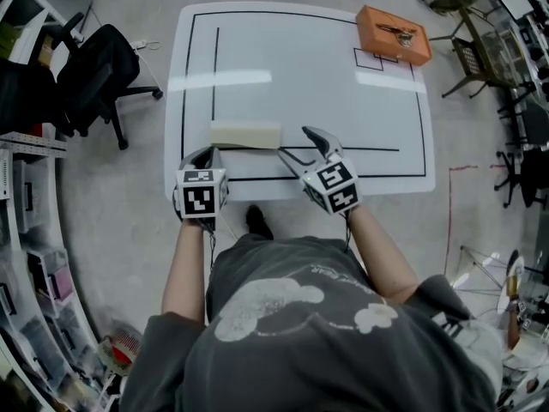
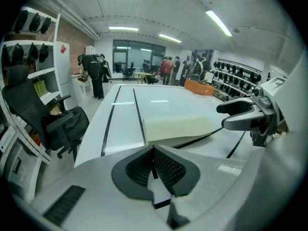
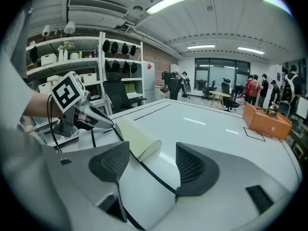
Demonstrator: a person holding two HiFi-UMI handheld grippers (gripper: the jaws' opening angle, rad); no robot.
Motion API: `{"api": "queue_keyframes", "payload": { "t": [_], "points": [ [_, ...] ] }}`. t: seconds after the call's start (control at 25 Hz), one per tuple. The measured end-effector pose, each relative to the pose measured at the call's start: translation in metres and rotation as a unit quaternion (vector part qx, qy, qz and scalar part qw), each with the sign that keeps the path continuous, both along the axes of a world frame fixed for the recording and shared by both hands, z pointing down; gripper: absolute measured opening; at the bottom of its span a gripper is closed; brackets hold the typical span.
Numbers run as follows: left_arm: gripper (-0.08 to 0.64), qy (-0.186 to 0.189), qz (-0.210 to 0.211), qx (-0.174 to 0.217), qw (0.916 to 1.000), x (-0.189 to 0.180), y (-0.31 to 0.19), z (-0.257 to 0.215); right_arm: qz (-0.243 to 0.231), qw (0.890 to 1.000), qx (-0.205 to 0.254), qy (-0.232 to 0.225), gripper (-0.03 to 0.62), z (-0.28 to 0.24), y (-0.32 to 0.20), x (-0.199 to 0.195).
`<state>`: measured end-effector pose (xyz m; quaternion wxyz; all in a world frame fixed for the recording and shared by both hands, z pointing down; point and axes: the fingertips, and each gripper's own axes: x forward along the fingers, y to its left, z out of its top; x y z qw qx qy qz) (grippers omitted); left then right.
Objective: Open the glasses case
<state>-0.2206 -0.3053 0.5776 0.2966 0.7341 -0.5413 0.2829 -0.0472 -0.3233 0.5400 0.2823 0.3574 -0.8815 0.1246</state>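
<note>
A cream, closed glasses case [image 1: 245, 134] lies flat on the white table [image 1: 300, 75], near its front edge. The left gripper [image 1: 208, 153] is just in front of the case's left end, apart from it. Its pads [image 2: 163, 165] meet in the left gripper view, with nothing between them, and the case [image 2: 178, 128] lies just ahead. My right gripper [image 1: 298, 142] is at the case's right end, open, not touching it. In the right gripper view the right gripper [image 3: 151, 160] has only bare table in its gap, with the case [image 3: 137, 138] ahead to the left.
An orange box [image 1: 393, 34] sits at the table's far right corner. Black lines [image 1: 343, 151] run across the tabletop. A black office chair [image 1: 99, 71] and shelves [image 1: 26, 196] stand to the left. People stand far back in the room [image 2: 168, 66].
</note>
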Motion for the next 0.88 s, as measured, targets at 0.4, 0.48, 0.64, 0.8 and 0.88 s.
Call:
{"api": "queue_keyframes", "payload": {
  "t": [0.4,0.48,0.64,0.8,0.88],
  "points": [
    [0.002,0.010,0.000,0.001,1.0000,-0.003,-0.005,0.004,-0.029,0.999,-0.013,0.009,0.301,0.015,-0.004,-0.017],
    [0.002,0.010,0.003,-0.008,0.9999,-0.002,-0.003,0.007,-0.039,0.999,-0.013,0.021,0.301,0.021,-0.004,-0.020],
    [0.002,0.015,0.006,-0.011,0.9998,0.000,-0.001,0.010,-0.064,0.996,0.004,0.061,0.301,0.030,-0.003,-0.026],
    [0.002,0.022,0.005,-0.004,0.9997,-0.001,-0.003,0.005,-0.080,0.992,0.024,0.092,0.301,0.035,-0.005,-0.031],
    [0.002,0.024,0.008,0.000,0.9997,-0.001,-0.006,0.004,-0.082,0.992,0.028,0.097,0.301,0.036,-0.007,-0.032]
  ]
}}
